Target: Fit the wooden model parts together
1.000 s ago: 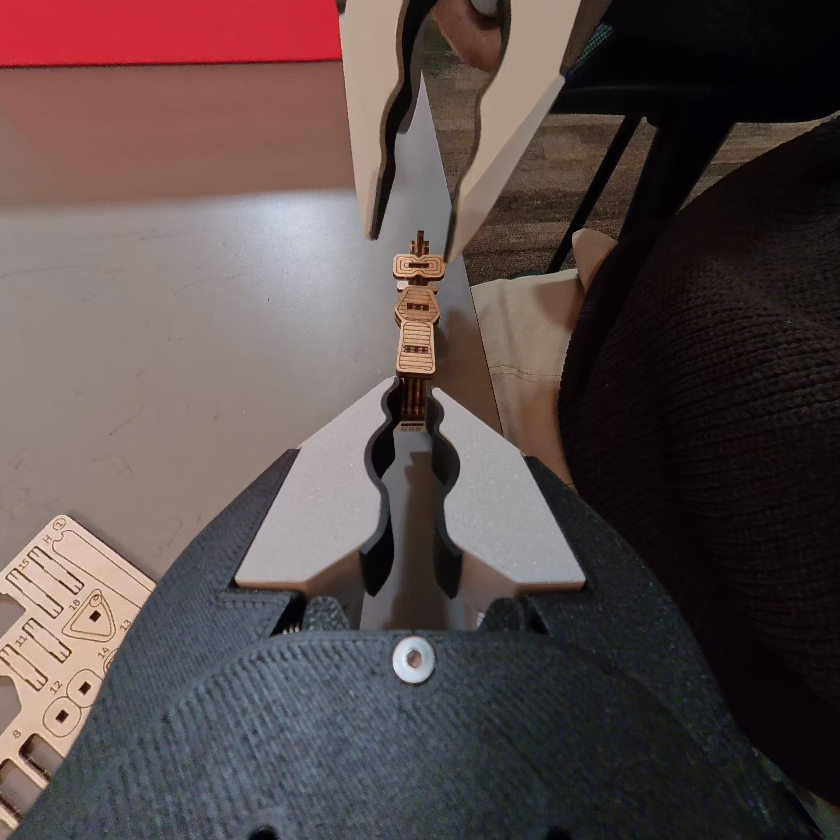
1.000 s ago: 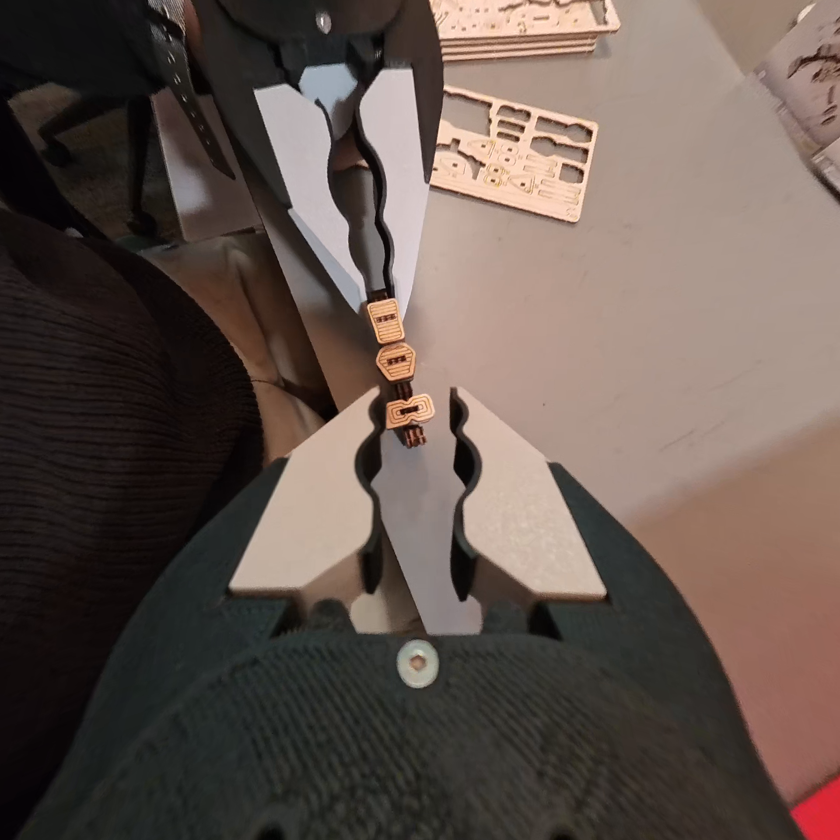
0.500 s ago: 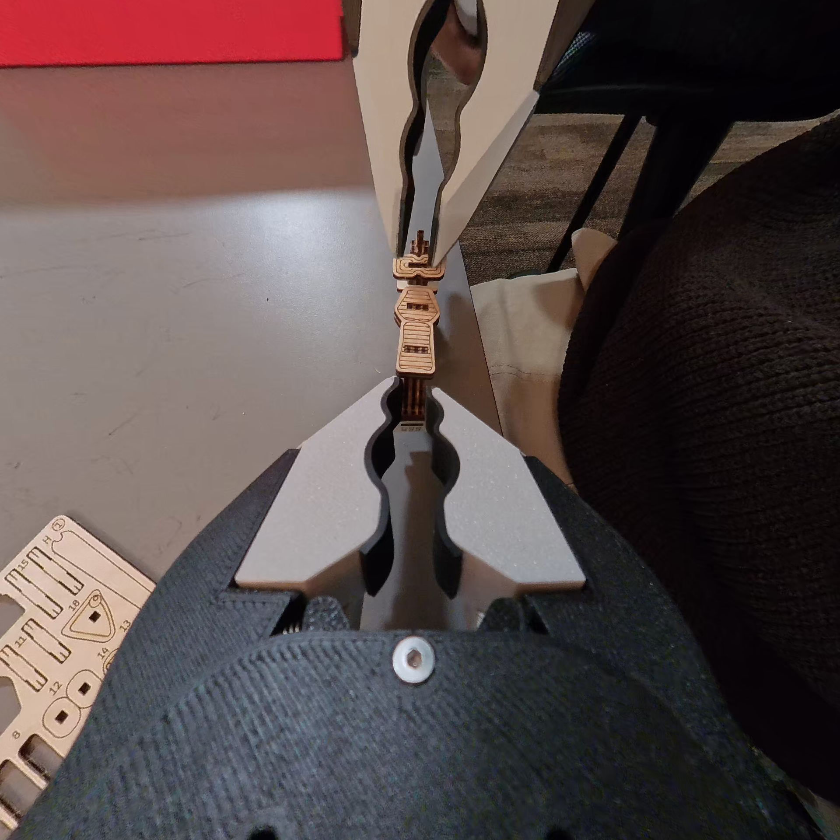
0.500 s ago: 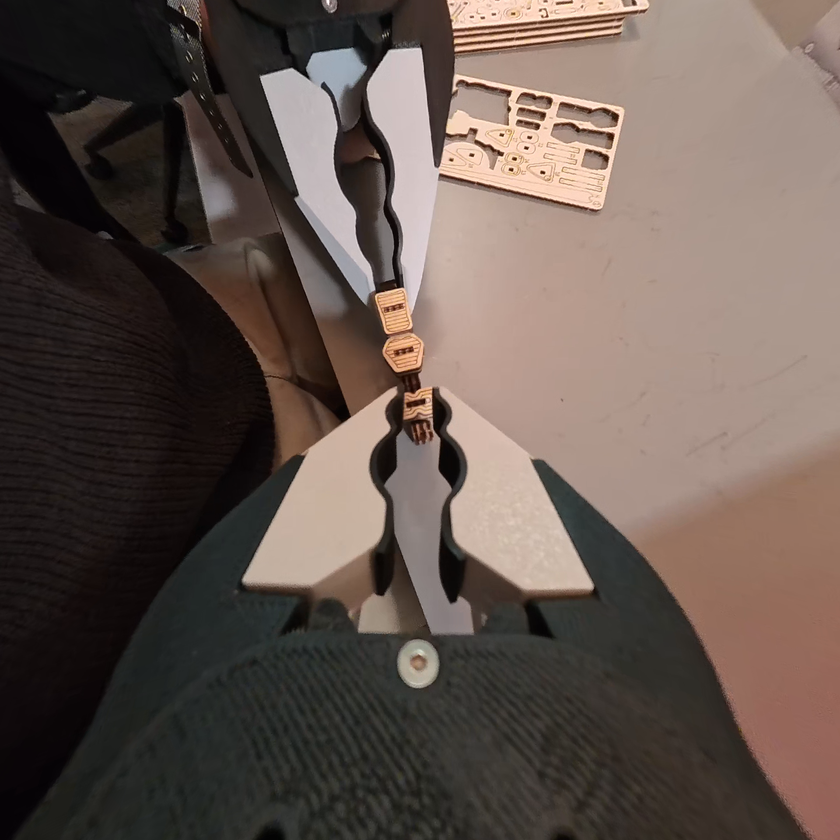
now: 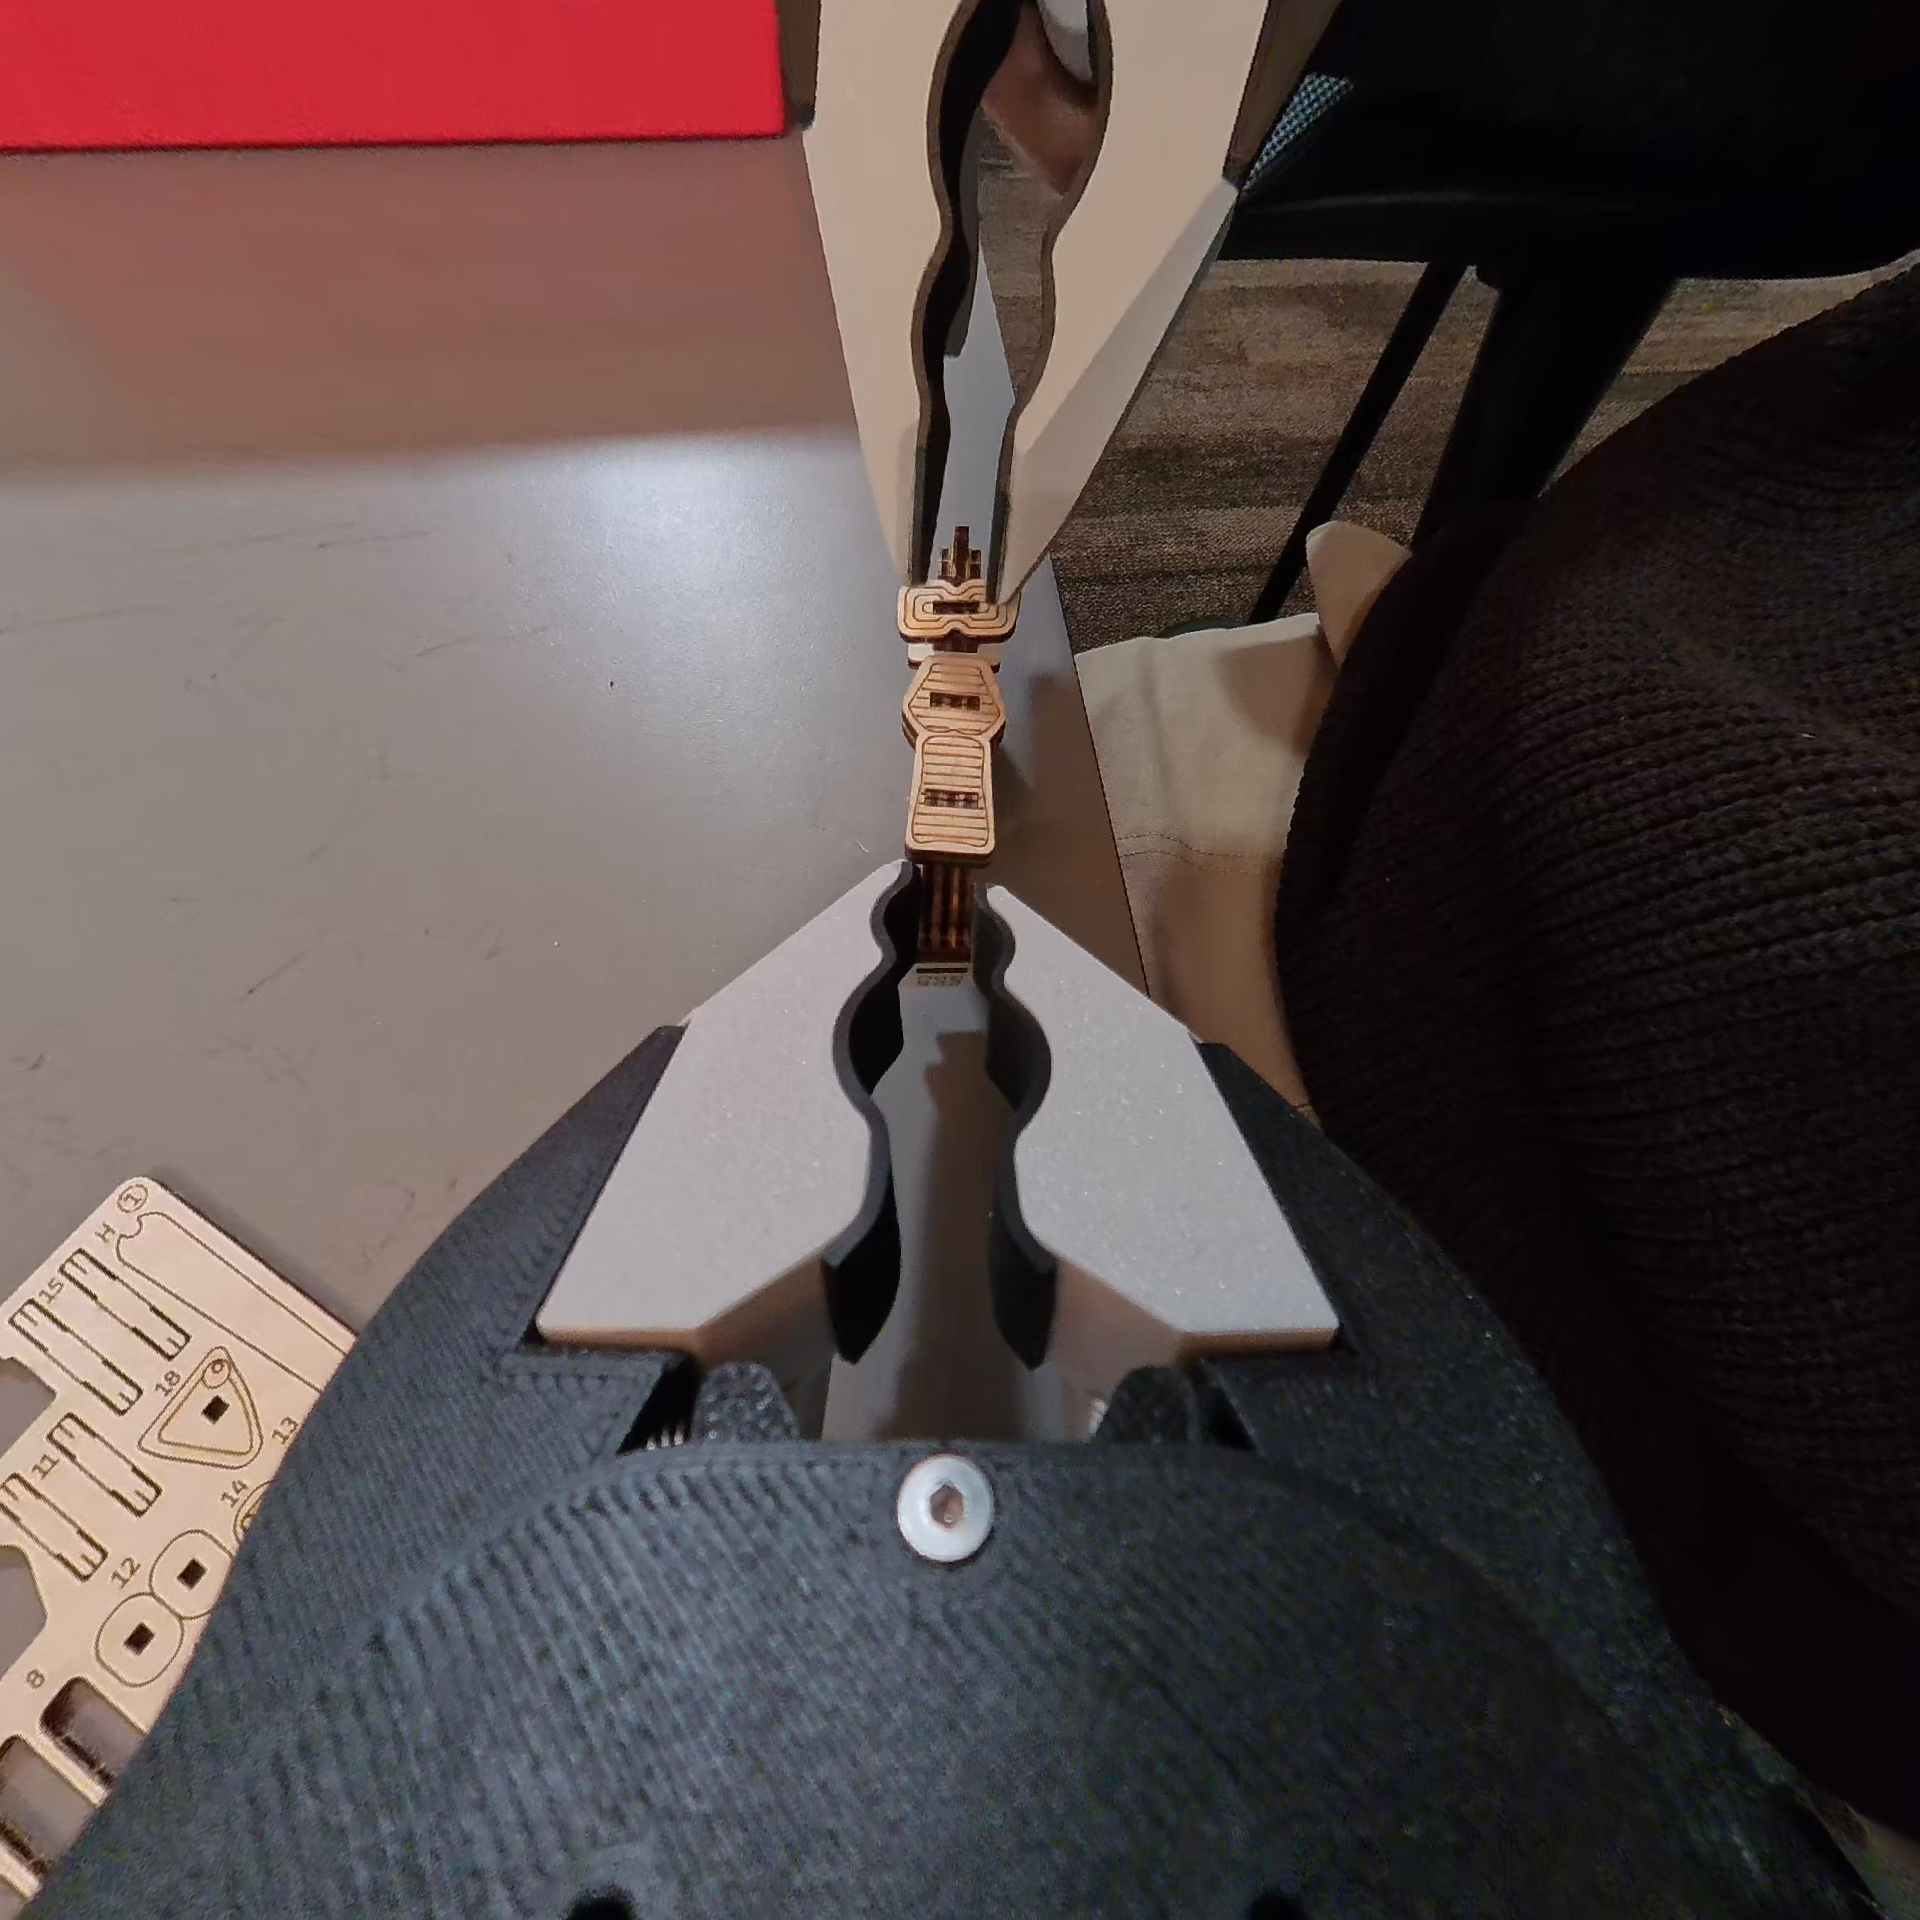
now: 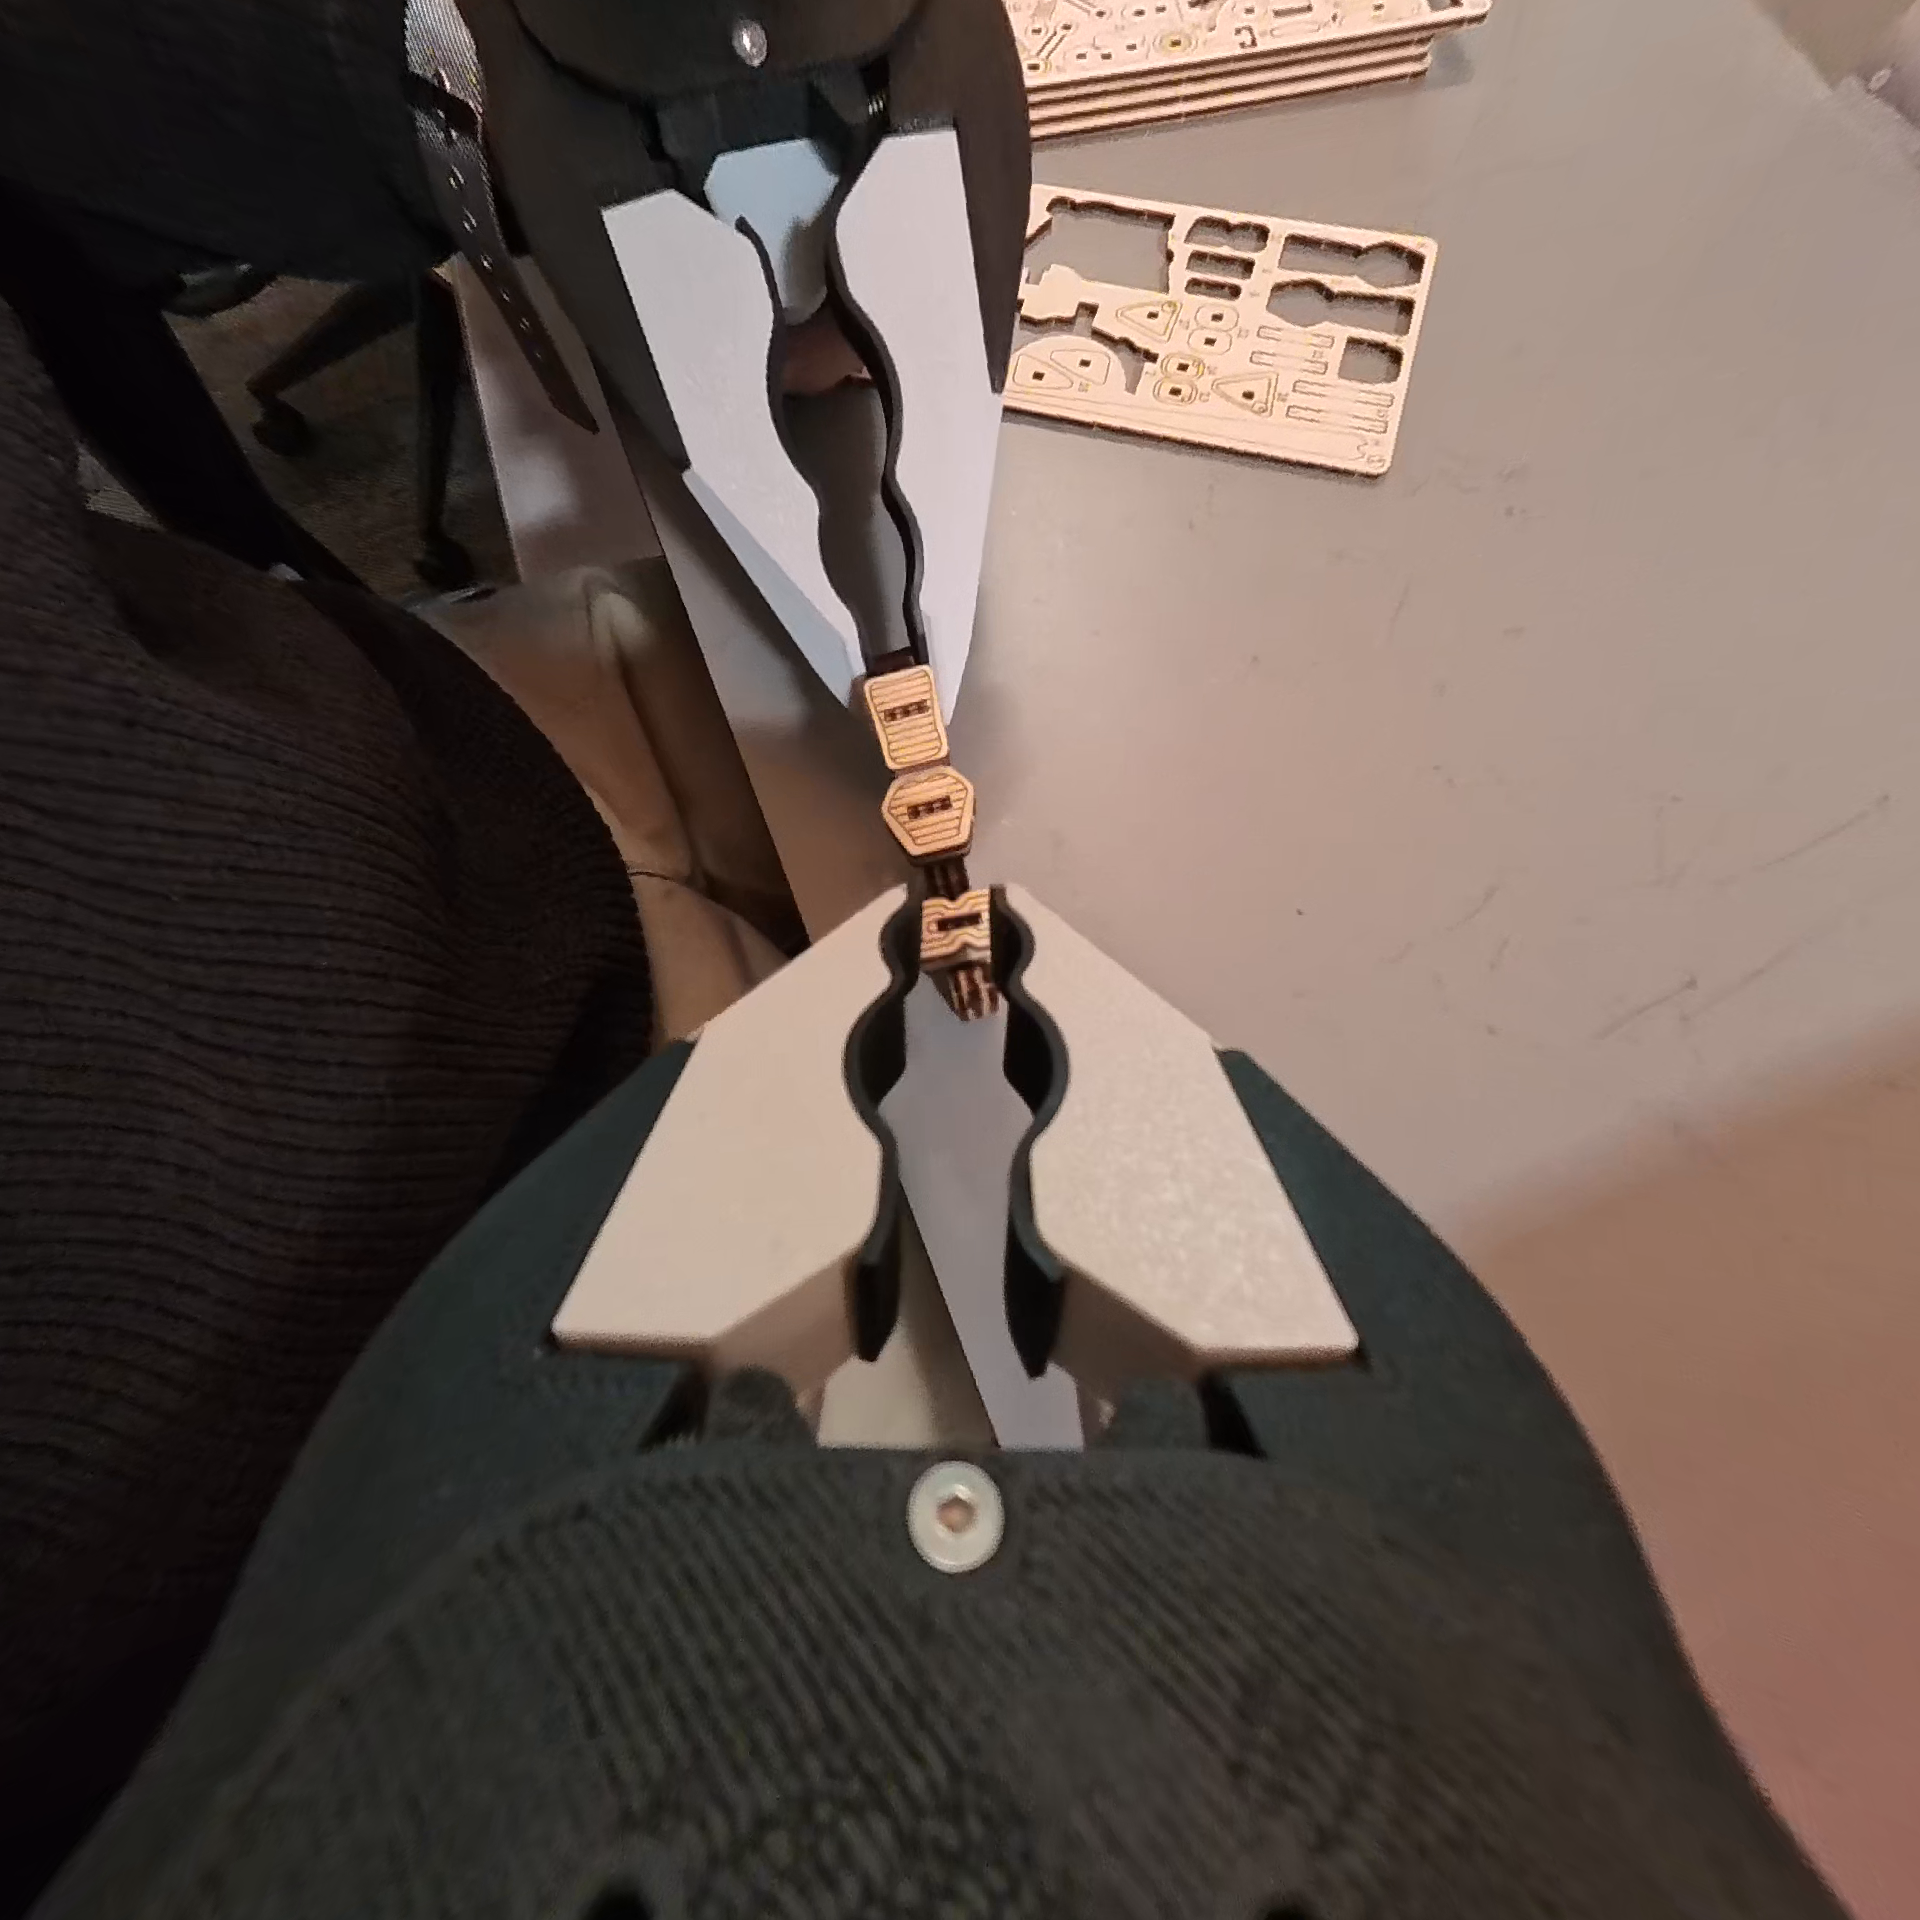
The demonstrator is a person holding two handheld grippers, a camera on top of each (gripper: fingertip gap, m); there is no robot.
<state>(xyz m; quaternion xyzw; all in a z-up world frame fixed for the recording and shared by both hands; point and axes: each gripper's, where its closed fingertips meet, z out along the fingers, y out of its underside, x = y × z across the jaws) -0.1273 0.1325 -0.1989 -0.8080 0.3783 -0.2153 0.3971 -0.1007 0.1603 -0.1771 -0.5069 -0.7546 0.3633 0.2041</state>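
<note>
Left gripper [image 5: 943, 914]: fingers nearly closed, pinching the near end of the wooden spine [image 5: 948, 790]; the grip sits just past the tips.
Right gripper [image 6: 958, 935]: fingers drawn in on the small end plate [image 6: 954, 928] at the spine's other end; in the left wrist view it comes in from 12 o'clock.
Wooden model: a thin stacked spine carrying three engraved plates, held in the air between the two grippers over the table's [image 5: 364, 727] edge, clear of the surface.
Parts sheet [image 6: 1226, 343]: flat on the table, at 1 o'clock from the model in the right wrist view, well apart.
Step in hand: probably seating the end plate along the spine.
Doing it well: push straight along the spine's axis, keep the plate square, hold the left grip steady; twisting could snap the thin wood.
</note>
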